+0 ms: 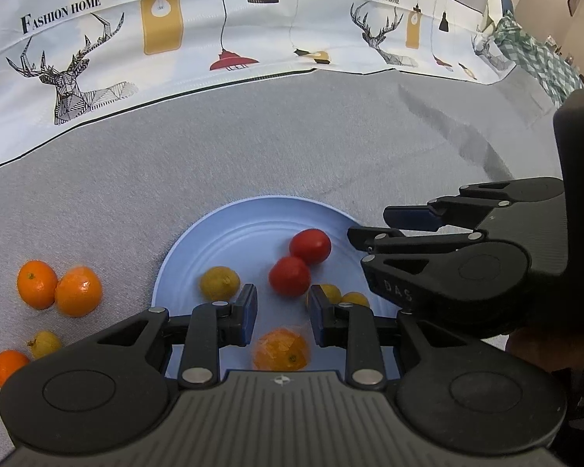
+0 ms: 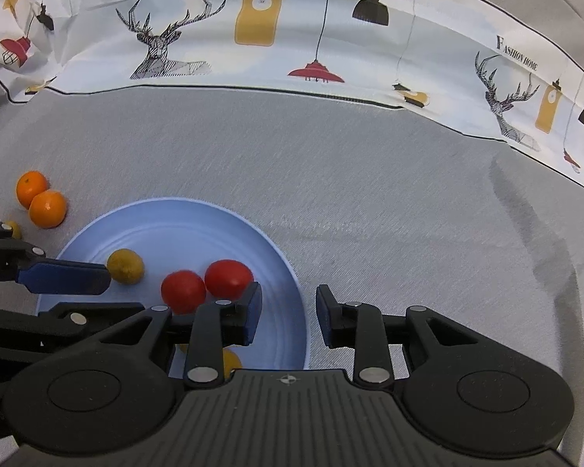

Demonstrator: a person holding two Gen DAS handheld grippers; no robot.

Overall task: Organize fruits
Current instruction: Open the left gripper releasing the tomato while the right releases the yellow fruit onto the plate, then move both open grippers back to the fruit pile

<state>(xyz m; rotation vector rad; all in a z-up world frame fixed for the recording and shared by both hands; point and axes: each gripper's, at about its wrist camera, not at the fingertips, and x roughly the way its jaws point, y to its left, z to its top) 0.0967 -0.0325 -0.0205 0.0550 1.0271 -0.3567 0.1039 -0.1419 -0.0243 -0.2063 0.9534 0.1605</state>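
A light-blue plate (image 1: 198, 249) (image 2: 175, 218) lies on grey cloth. On it are two red tomatoes (image 1: 309, 245) (image 2: 229, 278), a yellow fruit (image 1: 219, 282) (image 2: 125, 266), small yellow fruits (image 1: 354, 299) and an orange (image 1: 280, 350). My left gripper (image 1: 282, 315) (image 2: 120, 292) hangs open over the plate's near side, with the orange lying just below the gap and untouched. My right gripper (image 2: 288, 315) (image 1: 370, 223) stands open over the plate's right rim, nothing between its fingers. Two oranges (image 1: 78, 292) (image 2: 47, 208) sit off the plate to the left.
Another orange (image 1: 9, 366) and a small yellow fruit (image 1: 44, 344) lie on the cloth at the near left. A white printed cloth with deer and lamps (image 1: 222, 31) (image 2: 292, 39) runs along the back. A green checked cloth (image 1: 541, 58) sits far right.
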